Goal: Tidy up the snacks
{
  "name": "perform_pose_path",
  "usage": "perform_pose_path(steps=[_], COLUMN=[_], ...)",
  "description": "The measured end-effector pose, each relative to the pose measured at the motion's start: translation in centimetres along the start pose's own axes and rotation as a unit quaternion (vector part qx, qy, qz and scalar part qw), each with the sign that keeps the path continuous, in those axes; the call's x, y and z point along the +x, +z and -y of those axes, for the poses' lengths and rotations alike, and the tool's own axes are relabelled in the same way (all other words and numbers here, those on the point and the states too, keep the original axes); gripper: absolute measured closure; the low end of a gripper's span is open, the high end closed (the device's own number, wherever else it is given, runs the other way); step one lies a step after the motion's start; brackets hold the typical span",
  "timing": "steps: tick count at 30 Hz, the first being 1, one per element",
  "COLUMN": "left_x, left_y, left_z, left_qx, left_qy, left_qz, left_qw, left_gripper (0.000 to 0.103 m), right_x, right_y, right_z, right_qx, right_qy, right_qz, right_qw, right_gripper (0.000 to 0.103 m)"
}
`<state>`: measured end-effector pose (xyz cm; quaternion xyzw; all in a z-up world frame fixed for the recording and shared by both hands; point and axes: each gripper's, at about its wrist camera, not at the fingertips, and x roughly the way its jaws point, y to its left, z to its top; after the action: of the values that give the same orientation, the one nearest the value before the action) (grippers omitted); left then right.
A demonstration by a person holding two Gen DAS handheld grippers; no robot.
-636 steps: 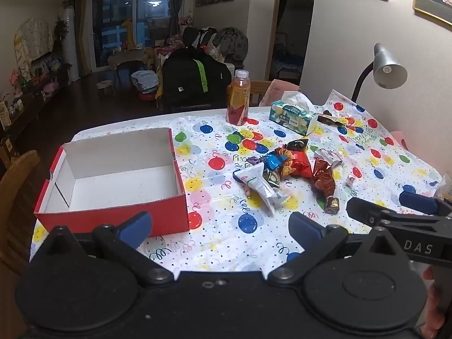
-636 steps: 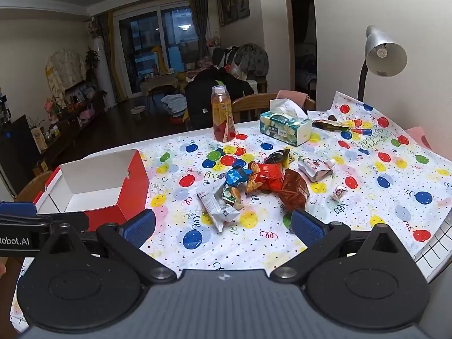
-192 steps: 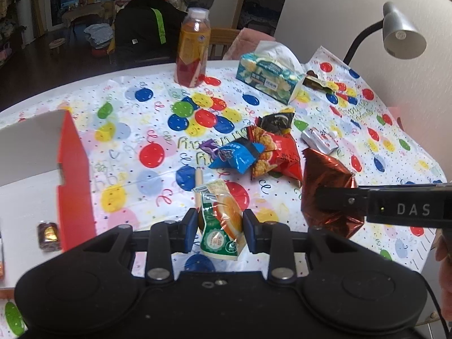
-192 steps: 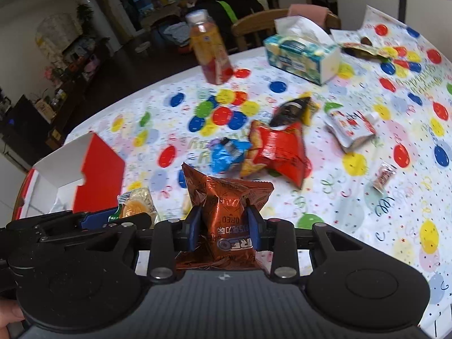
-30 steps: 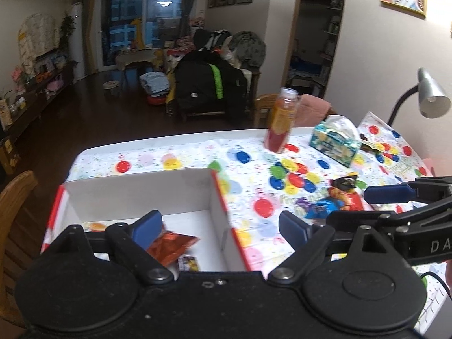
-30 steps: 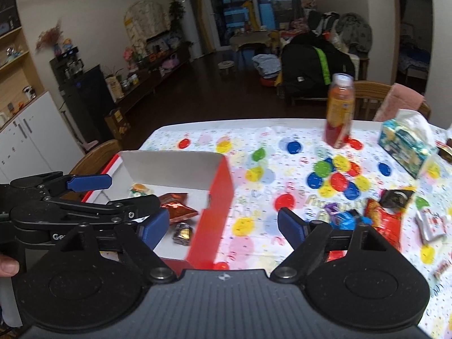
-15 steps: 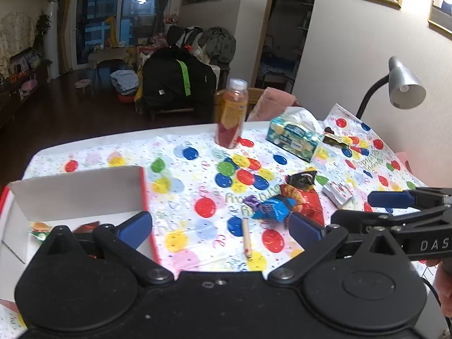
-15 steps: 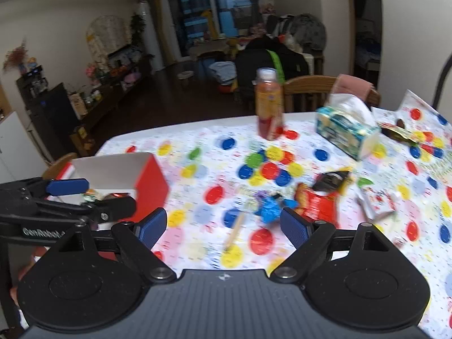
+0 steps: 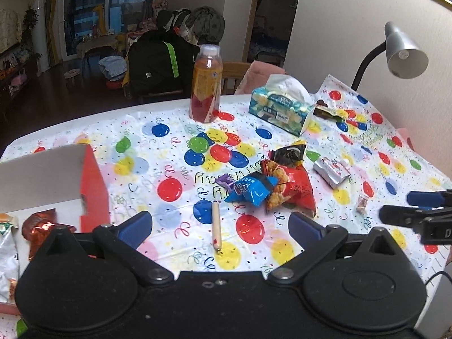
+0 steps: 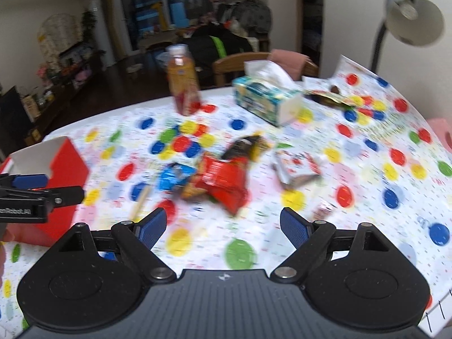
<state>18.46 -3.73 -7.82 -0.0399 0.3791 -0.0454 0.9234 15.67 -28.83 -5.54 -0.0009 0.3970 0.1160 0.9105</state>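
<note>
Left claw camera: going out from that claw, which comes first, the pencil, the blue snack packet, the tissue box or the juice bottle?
1. Pencil, just ahead of the left claw.
2. Blue snack packet, slightly right.
3 and 4. Tissue box at right and juice bottle at centre: farthest, too close to call.

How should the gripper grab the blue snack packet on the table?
Take the blue snack packet by its bare near corner, coming from above and the near side. Its far end lies against the red chip bag, and the purple wrapper sits at its left, so that near edge looks freest.
</note>
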Motion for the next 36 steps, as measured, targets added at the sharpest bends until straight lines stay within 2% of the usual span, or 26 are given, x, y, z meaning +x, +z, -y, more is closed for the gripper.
perform_pose_path(steps=[11,14,18,25,28,32,36], left_x=[4.8,5.9,7.4,10.1,11.0,11.9,12.5], left_y=[-0.2,-0.2,-0.4,-0.6,-0.7,-0.9,-0.9], left_z=[1.4,1.6,1.8,1.5,1.6,1.7,1.6], left_qx=[0.000,0.003,0.004,-0.002,0.003,0.008,0.008], left_qy=[0.015,0.021,0.026,0.037,0.037,0.036,0.027], left_qz=[-0.027,-0.033,-0.044,-0.066,-0.074,-0.083,-0.091], left_qw=[0.9995,0.9992,0.9987,0.9971,0.9966,0.9959,0.9955], left_gripper=[0.002,0.005,0.015,0.036,0.047,0.054,0.066], right_x=[3.9,5.4,7.3,10.9,12.0,13.1,13.9], right_y=[-0.8,-0.8,-0.5,-0.1,0.0,0.1,0.1], right_z=[8.4,10.2,11.9,13.5,13.7,13.8,13.9], right_qx=[0.065,0.087,0.118,0.155,0.165,0.179,0.192], right_qy=[-0.047,-0.056,-0.066,-0.077,-0.081,-0.080,-0.085], right_qz=[-0.032,-0.042,-0.052,-0.080,-0.091,-0.103,-0.115], right_qw=[0.996,0.994,0.989,0.982,0.979,0.975,0.971], right_gripper=[0.015,0.015,0.016,0.041,0.047,0.055,0.066])
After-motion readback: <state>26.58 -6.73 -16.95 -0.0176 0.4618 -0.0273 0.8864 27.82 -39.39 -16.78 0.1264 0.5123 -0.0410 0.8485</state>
